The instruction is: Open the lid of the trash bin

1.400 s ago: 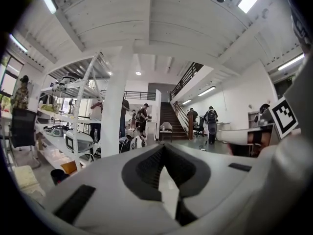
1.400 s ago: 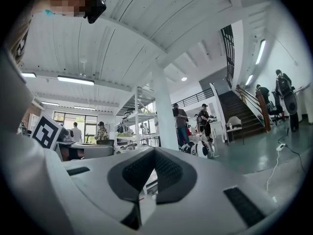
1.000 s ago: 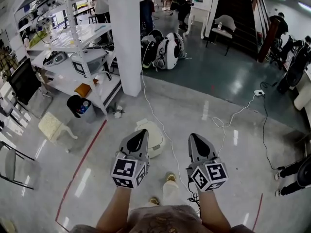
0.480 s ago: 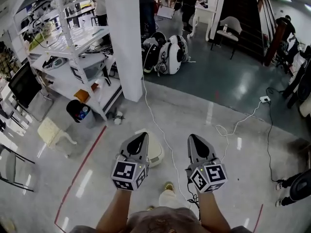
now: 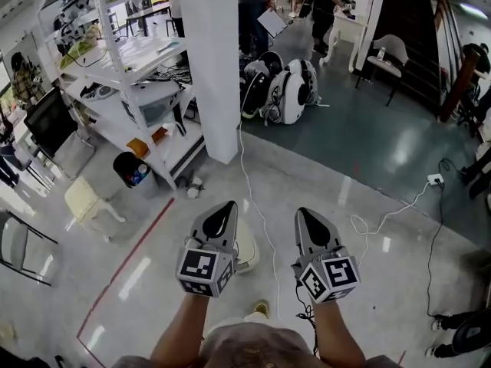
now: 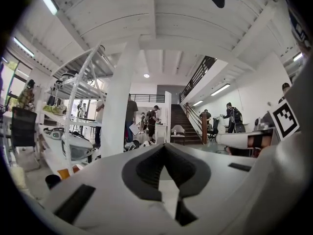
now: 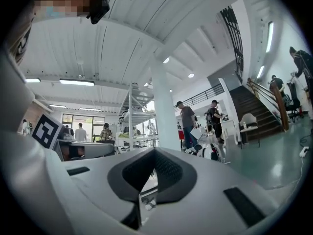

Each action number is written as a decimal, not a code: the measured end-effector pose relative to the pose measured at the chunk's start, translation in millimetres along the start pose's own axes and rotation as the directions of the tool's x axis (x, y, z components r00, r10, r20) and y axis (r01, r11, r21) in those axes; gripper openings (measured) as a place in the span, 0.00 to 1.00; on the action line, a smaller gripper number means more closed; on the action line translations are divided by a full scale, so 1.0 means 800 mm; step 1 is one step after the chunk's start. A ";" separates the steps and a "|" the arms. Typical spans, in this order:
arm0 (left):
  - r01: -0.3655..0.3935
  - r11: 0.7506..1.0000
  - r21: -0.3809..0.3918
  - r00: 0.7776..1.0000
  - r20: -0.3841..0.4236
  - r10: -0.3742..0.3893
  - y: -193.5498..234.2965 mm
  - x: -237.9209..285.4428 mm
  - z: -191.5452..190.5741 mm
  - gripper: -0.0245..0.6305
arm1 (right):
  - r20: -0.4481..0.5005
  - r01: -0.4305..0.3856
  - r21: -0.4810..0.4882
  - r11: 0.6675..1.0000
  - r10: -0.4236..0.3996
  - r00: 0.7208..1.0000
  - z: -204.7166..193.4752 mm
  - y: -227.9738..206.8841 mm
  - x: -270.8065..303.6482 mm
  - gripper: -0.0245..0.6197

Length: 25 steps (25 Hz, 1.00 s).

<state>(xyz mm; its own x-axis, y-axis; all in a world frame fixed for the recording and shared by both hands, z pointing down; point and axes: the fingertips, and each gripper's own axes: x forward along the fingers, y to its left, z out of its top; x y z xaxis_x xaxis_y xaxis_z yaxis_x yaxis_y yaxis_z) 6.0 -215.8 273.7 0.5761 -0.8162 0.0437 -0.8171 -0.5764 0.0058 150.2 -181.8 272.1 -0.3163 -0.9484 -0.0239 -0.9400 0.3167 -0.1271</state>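
While the white round plastic trash bin [image 5: 247, 247] sits mostly hidden behind the clenched, empty left hand-held gripper [image 5: 227, 208], more than earlier, the right hand-held gripper [image 5: 301, 212] is clenched empty too.

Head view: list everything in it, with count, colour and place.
Round plastic trash bin: 1, cream, floor, lower centre, partly hidden.
Square pillar: 1, white, top centre.
Metal shelving rack: 1, white, left of pillar.
Open round bin: 1, black, by the rack's foot.
Low stool: 1, cream, left floor.
Rounded machines: 2, white and black, right of pillar.
Floor cable: 1, white, from pillar towards person.
Tape line: 1, red, left floor.
Left gripper: 1, grey, shut, empty, lower centre.
Right gripper: 1, grey, shut, empty, beside it.
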 end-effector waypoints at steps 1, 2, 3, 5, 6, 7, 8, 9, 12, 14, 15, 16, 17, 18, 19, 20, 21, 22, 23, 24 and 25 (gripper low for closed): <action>-0.012 1.000 0.001 1.000 0.007 0.012 0.004 0.006 0.004 0.05 | -0.002 -0.009 -0.002 1.000 0.009 1.000 0.001 -0.002 0.008 0.09; -0.026 1.000 0.001 1.000 0.015 0.026 0.008 0.011 0.007 0.05 | -0.004 -0.017 -0.002 1.000 0.017 1.000 0.001 -0.004 0.016 0.09; -0.039 0.999 -0.001 0.999 0.020 0.039 0.013 0.015 0.009 0.05 | -0.005 -0.024 0.001 1.000 0.024 1.000 0.001 -0.005 0.023 0.09; -0.053 0.999 -0.005 0.998 0.027 0.053 0.020 0.020 0.011 0.05 | -0.004 -0.032 0.009 0.999 0.032 0.999 -0.001 -0.007 0.034 0.09; -0.057 0.998 -0.008 0.998 0.030 0.057 0.024 0.022 0.011 0.05 | -0.002 -0.034 0.012 0.999 0.034 0.999 -0.002 -0.008 0.040 0.09; -0.059 0.998 -0.011 0.998 0.032 0.059 0.027 0.025 0.010 0.05 | -0.001 -0.034 0.016 0.999 0.034 0.999 -0.003 -0.009 0.044 0.09; -0.060 0.998 -0.013 0.998 0.033 0.061 0.030 0.028 0.009 0.05 | 0.001 -0.034 0.020 0.999 0.034 0.999 -0.003 -0.010 0.049 0.09; -0.062 0.998 -0.015 0.998 0.032 0.062 0.034 0.031 0.008 0.05 | 0.001 -0.036 0.024 0.999 0.036 0.999 -0.004 -0.010 0.053 0.09; -0.067 0.998 -0.019 0.997 0.023 0.067 0.044 0.037 0.002 0.05 | -0.005 -0.049 0.029 0.998 0.049 0.999 -0.008 -0.008 0.063 0.09; -0.072 0.997 -0.004 0.997 0.011 0.072 0.051 0.043 -0.002 0.05 | -0.008 -0.049 0.030 0.998 0.049 0.999 -0.013 -0.010 0.070 0.09; -0.076 0.997 0.004 0.997 0.004 0.076 0.054 0.045 -0.005 0.05 | -0.009 -0.045 0.029 0.999 0.046 0.999 -0.016 -0.012 0.074 0.09; -0.082 0.997 0.010 0.997 -0.001 0.082 0.057 0.048 -0.009 0.05 | -0.011 -0.042 0.027 0.999 0.042 0.999 -0.019 -0.013 0.076 0.09; -0.088 0.996 0.013 0.996 -0.003 0.088 0.060 0.050 -0.012 0.05 | -0.012 -0.039 0.024 0.999 0.040 0.999 -0.022 -0.015 0.079 0.09; -0.092 0.996 0.015 0.996 -0.004 0.092 0.063 0.053 -0.016 0.05 | -0.015 -0.038 0.021 0.999 0.038 0.999 -0.025 -0.017 0.081 0.09; -0.094 0.995 0.015 0.996 -0.004 0.095 0.065 0.055 -0.021 0.05 | -0.018 -0.038 0.020 0.999 0.038 0.999 -0.029 -0.019 0.084 0.09; -0.096 0.995 0.014 0.995 -0.003 0.096 0.067 0.058 -0.026 0.05 | -0.022 -0.039 0.020 0.999 0.040 0.999 -0.033 -0.020 0.086 0.09; -0.097 0.995 0.010 0.995 0.002 0.096 0.069 0.060 -0.032 0.05 | -0.026 -0.041 0.020 0.999 0.042 0.999 -0.037 -0.022 0.089 0.09; -0.096 0.995 0.005 0.995 0.007 0.096 0.071 0.063 -0.038 0.05 | -0.030 -0.044 0.019 0.999 0.044 0.999 -0.042 -0.023 0.092 0.09; -0.096 0.995 0.000 0.995 0.010 0.096 0.074 0.066 -0.045 0.05 | -0.034 -0.046 0.016 0.999 0.047 0.998 -0.048 -0.025 0.095 0.09; -0.095 0.996 -0.005 0.995 0.009 0.095 0.075 0.069 -0.052 0.05 | -0.039 -0.048 0.011 0.999 0.048 0.998 -0.053 -0.027 0.098 0.09; -0.093 0.996 -0.010 0.996 0.005 0.093 0.076 0.072 -0.060 0.05 | -0.045 -0.048 0.007 0.999 0.048 0.998 -0.060 -0.030 0.100 0.09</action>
<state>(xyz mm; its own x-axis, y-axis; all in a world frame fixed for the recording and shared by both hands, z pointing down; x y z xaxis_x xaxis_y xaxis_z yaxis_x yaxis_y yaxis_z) -11.9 -295.9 324.5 0.4978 -0.8664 0.0387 -0.8672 -0.4978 0.0115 141.3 -264.1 320.7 -0.3663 -0.9304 0.0144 -0.9230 0.3614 -0.1325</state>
